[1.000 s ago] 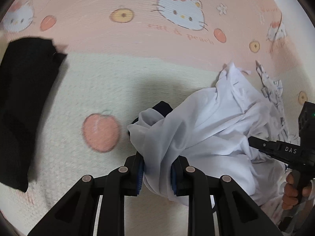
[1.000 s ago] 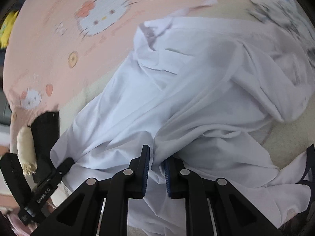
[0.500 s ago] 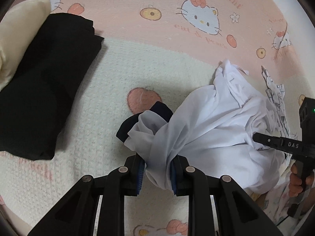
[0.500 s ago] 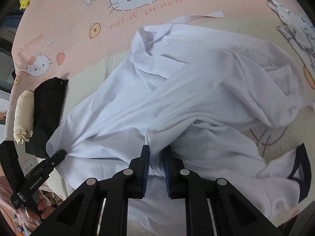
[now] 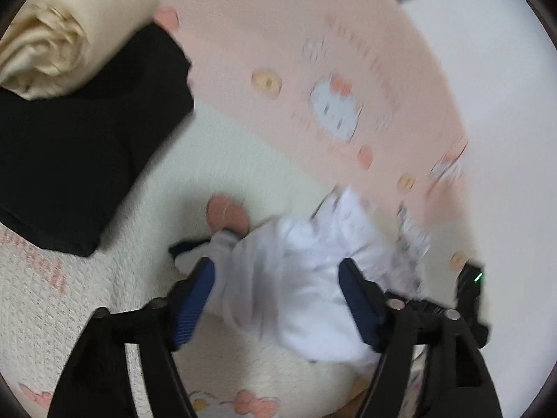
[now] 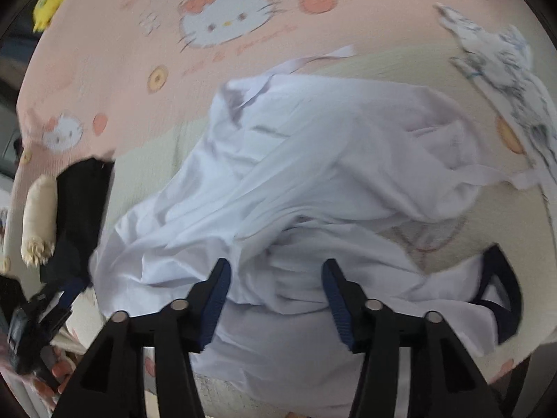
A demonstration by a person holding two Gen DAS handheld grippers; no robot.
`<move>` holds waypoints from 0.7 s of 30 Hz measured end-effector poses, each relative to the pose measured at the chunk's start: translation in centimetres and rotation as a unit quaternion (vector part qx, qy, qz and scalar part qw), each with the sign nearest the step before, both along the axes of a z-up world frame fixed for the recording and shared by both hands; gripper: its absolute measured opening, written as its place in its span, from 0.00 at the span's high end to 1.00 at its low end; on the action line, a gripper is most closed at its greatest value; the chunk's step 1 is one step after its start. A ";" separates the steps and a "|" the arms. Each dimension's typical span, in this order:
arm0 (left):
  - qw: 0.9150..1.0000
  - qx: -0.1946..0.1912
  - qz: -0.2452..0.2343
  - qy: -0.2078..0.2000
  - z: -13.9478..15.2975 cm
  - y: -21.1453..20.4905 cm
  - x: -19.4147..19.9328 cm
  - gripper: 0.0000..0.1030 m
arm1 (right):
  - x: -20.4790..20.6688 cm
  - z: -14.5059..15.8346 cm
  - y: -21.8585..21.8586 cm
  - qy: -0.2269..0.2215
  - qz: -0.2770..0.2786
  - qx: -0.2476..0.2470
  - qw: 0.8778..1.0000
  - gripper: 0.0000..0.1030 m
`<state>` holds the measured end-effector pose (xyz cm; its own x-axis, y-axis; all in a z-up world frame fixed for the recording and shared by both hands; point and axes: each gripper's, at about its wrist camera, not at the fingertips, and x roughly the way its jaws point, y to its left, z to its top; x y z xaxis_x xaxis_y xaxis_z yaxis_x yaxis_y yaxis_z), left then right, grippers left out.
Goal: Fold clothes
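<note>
A crumpled white garment [image 6: 313, 181] with dark navy trim [image 6: 504, 299] lies in a heap on the bedspread. In the left wrist view the white garment [image 5: 313, 271] sits between and beyond my left gripper [image 5: 278, 299], whose fingers stand wide apart with nothing clamped. My right gripper [image 6: 276, 299] is open too, its blue pads on either side of a loose fold of the cloth. The view is motion-blurred. The other gripper shows at the right edge [image 5: 470, 289] of the left view and at the lower left [image 6: 38, 324] of the right view.
A folded black garment [image 5: 80, 146] with a rolled cream cloth [image 5: 66, 31] on it lies at the left. A patterned white cloth [image 6: 504, 69] lies at the far right. The pink and cream cartoon-cat bedspread [image 5: 278, 52] covers the bed; a white wall [image 5: 487, 87] stands beyond.
Both grippers went from shut on the white garment to open, letting it drop onto the bed. The left view has pulled back and swung, showing the cream roll.
</note>
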<state>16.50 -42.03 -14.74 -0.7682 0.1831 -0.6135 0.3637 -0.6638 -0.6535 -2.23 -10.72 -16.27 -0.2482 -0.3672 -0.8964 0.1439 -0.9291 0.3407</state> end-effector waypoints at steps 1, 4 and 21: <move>1.000 -0.004 0.005 0.006 0.6 -0.2 0.3 0.28 | 0.1 0.5 1.1 0.006 -0.013 -0.003 1.000 0.45; 1.000 -0.029 -0.003 0.003 1.4 0.1 -0.4 0.28 | -0.4 1.5 2.8 0.024 -0.054 -0.022 0.998 0.44; 0.986 -0.099 -0.122 -0.061 2.0 5.0 -12.6 0.28 | -7.2 0.4 10.2 -0.093 -0.208 -0.035 0.973 0.41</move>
<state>3.91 -37.03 -12.71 -0.6346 0.2211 -0.7405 0.2446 -0.8515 -0.4639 -9.47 -0.53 -15.88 -0.2233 -0.3313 -0.9167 -0.3099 -0.8675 0.3891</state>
